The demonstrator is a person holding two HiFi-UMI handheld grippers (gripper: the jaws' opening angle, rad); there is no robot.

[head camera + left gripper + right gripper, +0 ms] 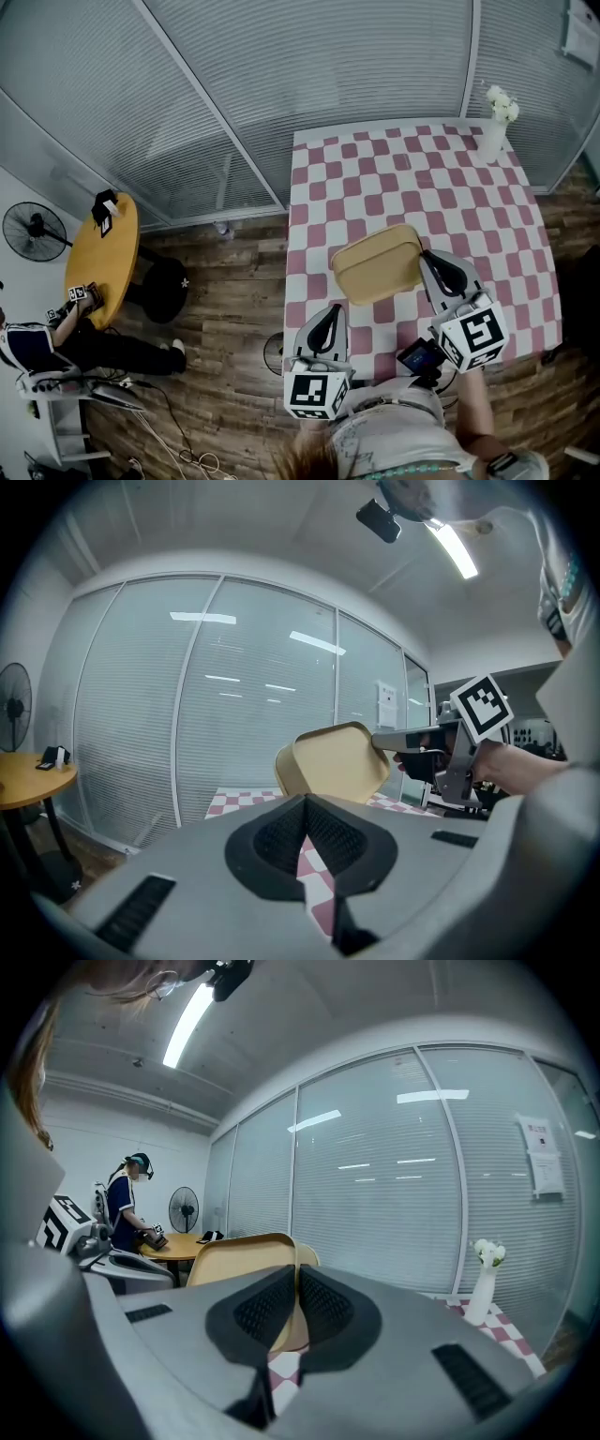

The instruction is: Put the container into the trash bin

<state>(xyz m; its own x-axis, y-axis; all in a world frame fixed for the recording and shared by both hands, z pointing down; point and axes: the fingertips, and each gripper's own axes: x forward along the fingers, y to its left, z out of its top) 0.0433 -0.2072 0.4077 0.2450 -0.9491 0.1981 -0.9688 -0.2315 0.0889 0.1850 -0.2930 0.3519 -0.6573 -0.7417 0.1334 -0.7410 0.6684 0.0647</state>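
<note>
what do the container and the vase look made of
Container: likely thin plastic or moulded pulp; flat tan, matte, no glare, thin walls with a narrow rim. Vase: probably ceramic, maybe plastic; plain white, opaque, smooth.

Tall glass partition walls with closed grey horizontal blinds (281,75) meet in a corner behind a square bench covered in a pink-and-white chequered cloth (394,169). A slim white vase of white flowers (494,131) stands at the bench's far right corner. The floor is dark wood-effect planking (225,300), with loose cables (178,441) trailing across it. At the left a round yellow wooden table (114,258) stands beside a black pedestal fan (33,230). A long fluorescent ceiling light (455,547) is lit, and a white paper notice (542,1168) hangs on the glass
</note>
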